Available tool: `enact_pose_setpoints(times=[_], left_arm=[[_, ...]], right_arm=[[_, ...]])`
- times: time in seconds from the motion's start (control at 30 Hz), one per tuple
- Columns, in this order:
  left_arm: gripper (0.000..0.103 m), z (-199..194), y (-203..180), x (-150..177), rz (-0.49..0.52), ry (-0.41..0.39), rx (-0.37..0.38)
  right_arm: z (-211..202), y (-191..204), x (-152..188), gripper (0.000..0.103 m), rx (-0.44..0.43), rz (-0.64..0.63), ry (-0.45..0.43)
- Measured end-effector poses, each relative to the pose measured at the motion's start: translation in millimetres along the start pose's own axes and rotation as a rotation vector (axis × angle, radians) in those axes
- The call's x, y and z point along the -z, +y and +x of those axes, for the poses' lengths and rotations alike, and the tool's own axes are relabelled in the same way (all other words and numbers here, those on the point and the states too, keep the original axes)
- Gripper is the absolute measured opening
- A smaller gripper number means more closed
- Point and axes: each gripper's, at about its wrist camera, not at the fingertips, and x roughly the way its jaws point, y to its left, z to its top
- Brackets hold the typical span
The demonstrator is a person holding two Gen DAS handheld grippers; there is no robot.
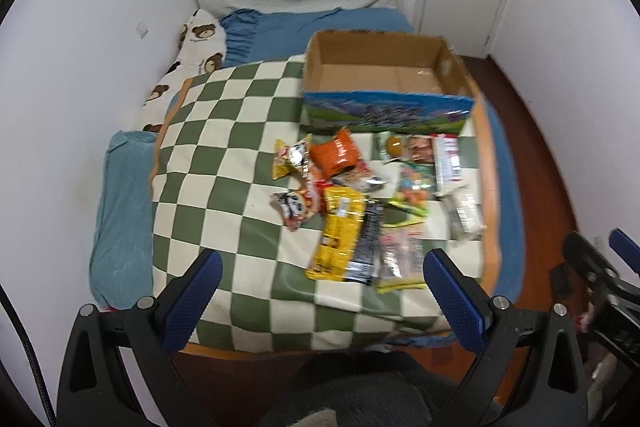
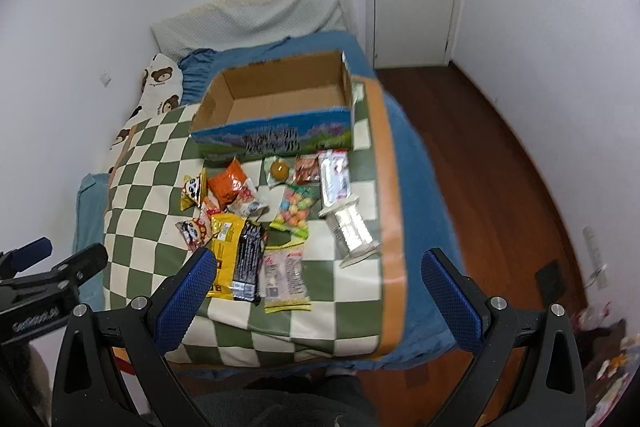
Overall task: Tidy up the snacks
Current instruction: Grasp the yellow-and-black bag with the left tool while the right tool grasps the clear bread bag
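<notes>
Right now we hold both grippers above the near end of a bed covered with a green-and-cream checkered blanket (image 1: 224, 155). Our left gripper (image 1: 322, 291) has its blue-padded fingers (image 1: 192, 303) spread wide with nothing between them, and our right gripper (image 2: 318, 287) is likewise spread wide and holds nothing.

On the blanket we see an open brown cardboard box with a blue-and-green printed front panel (image 1: 384, 111), resting upright at the far side of the snack pile; its inside looks bare cardboard. Just in front of it the snacks lie scattered, several overlapping. A puffy orange foil bag (image 1: 334, 155) sits close to the box front, beside a small yellow packet with a panda face (image 2: 193, 191). A long yellow wrapper (image 1: 338, 235) lies nearest us, touching a black foil bar (image 2: 250, 259) on its right, and next to that a clear packet with a yellow edge (image 2: 286, 273). A clear bag of multicoloured round candies (image 2: 294, 211) lies in the middle of the pile. A round amber jelly cup (image 2: 279, 169) sits near the box, and toward the blanket's orange border lie a white-and-red packet (image 2: 336, 177) and a transparent silvery packet (image 2: 354, 229).
</notes>
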Motion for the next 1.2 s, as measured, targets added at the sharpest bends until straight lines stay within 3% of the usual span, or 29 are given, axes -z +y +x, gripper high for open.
enact_pose_setpoints(times=[0.17,0.4,0.57,0.6,0.67,0.7,0.83,0.97,1.2], left_arm=[[0.103,84,2,-8,0.048,0.125,-0.071],[0.103,221,-19,-2,0.122,0.325,0.006],[0.103,299,-53,9,0.188,0.436,0.073],[0.098,310,-58,11,0.201,0.441,0.078],[0.083,320,-59,15,0.208,0.431,0.093],[0.082,320,-56,16,0.199,0.424,0.103],[0.081,307,-31,23,0.157,0.396,0.088],[0.081,303,6,37,0.076,0.428,0.066],[0.086,338,28,46,0.017,0.497,0.13]], right_arm=[[81,-2,15,0.103,-0.019,0.019,0.109],[209,2,58,0.1,-0.022,0.032,0.291],[254,4,85,0.099,-0.02,0.027,0.342],[261,5,91,0.099,-0.011,0.022,0.355],[268,8,96,0.099,-0.014,0.015,0.372],[272,11,99,0.099,-0.01,0.006,0.377],[282,24,100,0.098,-0.021,-0.009,0.378],[303,43,100,0.098,-0.014,-0.052,0.376],[355,77,116,0.09,0.03,-0.132,0.436]])
